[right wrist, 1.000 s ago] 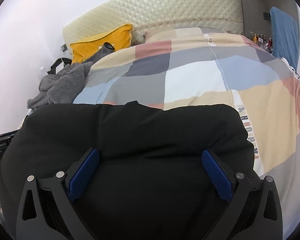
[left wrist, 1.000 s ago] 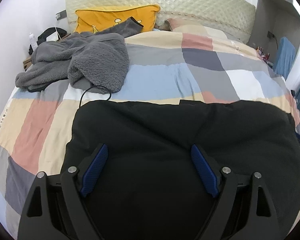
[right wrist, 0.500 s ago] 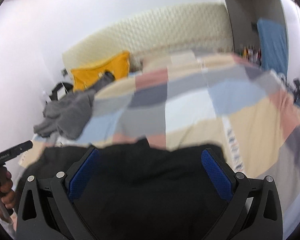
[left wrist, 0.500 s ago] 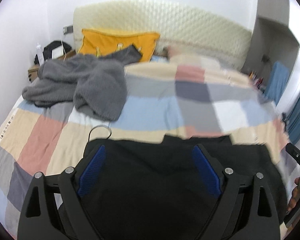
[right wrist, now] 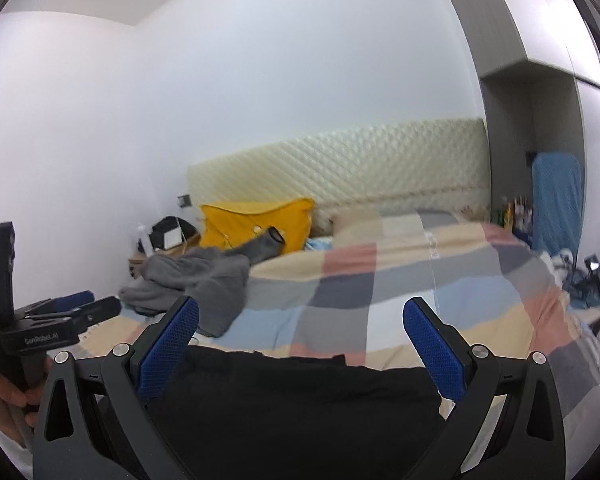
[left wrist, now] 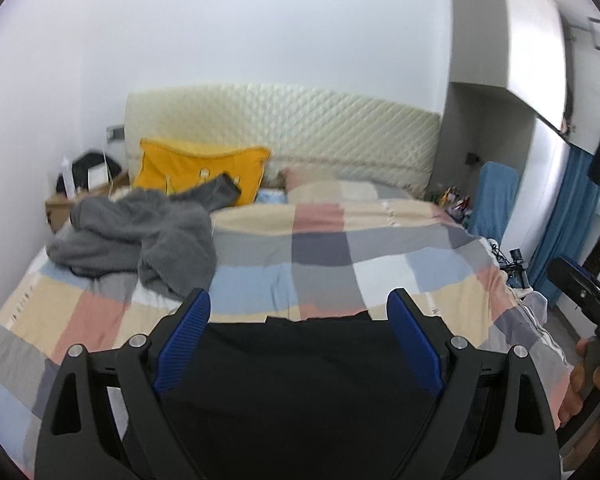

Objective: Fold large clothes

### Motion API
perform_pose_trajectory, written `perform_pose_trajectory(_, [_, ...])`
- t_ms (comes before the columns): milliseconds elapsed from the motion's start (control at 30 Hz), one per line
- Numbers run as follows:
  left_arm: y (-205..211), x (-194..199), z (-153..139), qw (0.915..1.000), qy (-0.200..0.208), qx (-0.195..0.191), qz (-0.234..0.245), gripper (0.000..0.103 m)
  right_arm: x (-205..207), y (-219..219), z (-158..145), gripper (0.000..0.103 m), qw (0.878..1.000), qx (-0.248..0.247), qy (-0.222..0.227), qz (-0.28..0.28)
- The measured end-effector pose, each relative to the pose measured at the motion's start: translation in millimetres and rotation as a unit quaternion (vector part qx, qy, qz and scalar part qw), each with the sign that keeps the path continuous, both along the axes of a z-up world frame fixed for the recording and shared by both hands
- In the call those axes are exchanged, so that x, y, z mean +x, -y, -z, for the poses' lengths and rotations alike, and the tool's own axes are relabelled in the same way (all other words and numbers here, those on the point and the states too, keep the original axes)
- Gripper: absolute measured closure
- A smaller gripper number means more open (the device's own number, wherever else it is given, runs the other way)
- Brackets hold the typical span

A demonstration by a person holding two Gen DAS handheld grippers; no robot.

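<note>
A black garment (left wrist: 300, 380) lies folded flat on the near part of the bed; it also shows in the right wrist view (right wrist: 296, 404). My left gripper (left wrist: 298, 312) is open and empty, raised above the garment's far edge. My right gripper (right wrist: 300, 320) is open and empty, also raised above it. The right gripper shows at the right edge of the left wrist view (left wrist: 588, 300); the left gripper shows at the left edge of the right wrist view (right wrist: 48, 320). A crumpled grey fleece garment (left wrist: 140, 240) lies at the bed's far left, also in the right wrist view (right wrist: 196, 284).
The bed has a checked cover (left wrist: 340, 248) and a cream quilted headboard (left wrist: 284, 128). A yellow pillow (left wrist: 196, 172) leans at the head. A bedside table with a black bag (left wrist: 84, 176) stands at the left. A blue chair (left wrist: 496, 200) and blue curtain (left wrist: 564, 232) are at the right.
Both grippers have lifted up and pulled back from the black garment, and the cameras have tilted up toward the wall. The garment stays lying on the bed.
</note>
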State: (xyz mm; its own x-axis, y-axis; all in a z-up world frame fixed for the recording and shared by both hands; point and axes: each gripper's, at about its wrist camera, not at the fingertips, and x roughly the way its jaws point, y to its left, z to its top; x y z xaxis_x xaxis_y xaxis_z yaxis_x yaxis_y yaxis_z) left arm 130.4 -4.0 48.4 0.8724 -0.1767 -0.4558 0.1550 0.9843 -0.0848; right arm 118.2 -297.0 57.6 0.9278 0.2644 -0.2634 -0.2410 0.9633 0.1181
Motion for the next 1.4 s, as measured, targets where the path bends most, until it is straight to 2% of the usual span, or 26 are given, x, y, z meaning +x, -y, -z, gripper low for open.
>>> perform_pose_trajectory(167, [3.0,-40.3,-18.6,0.9996,0.028,0.006,0.002,0.013,-42.2,-13.5,-14.2,0.0,1.0,-0.002,0.029,-0.004])
perform_pose_trajectory(333, [3.8,-75.1,-28.9,0.9994,0.033,0.014,0.001,0.013,-84.5,-26.8,-21.5,0.0,0.999,0.0,0.052,-0.004])
perform_pose_trajectory(500, [2.5,-103.3,-32.6,0.9993,0.034,0.008,0.011,0.013,-116.0,-36.8,-17.8,0.0,0.999,0.007,0.051,-0.011])
perform_pose_trajectory(800, [-3.0,-146.6,-40.8,0.9986,0.052,0.011,-0.001,0.012,-160.6,-44.0,-10.8,0.0,0.999,0.017,0.041,0.0])
perform_pose_trajectory(933, [-7.8,-157.4,-32.9,0.9992,0.039,-0.002,-0.007,0.01,-177.1,-48.2,-10.5,0.0,0.999,0.018,0.042,-0.002])
perform_pose_trajectory(1167, [-4.0,-172.3,-20.8,0.9998,0.021,0.003,-0.002,0.009,-194.7,-52.8,-3.5,0.0,0.999,0.018,0.042,0.003])
perform_pose_trajectory(1300, [-6.3,-177.0,-8.8,0.9999,-0.013,-0.003,0.007,0.008,-195.5,-55.8,2.5,0.0,1.0,0.012,0.017,-0.007])
perform_pose_trajectory(1400, [-10.7,-177.5,1.0,0.9992,-0.038,-0.005,0.008,0.008,-200.1,-63.2,8.7,0.0,1.0,-0.015,0.004,-0.005])
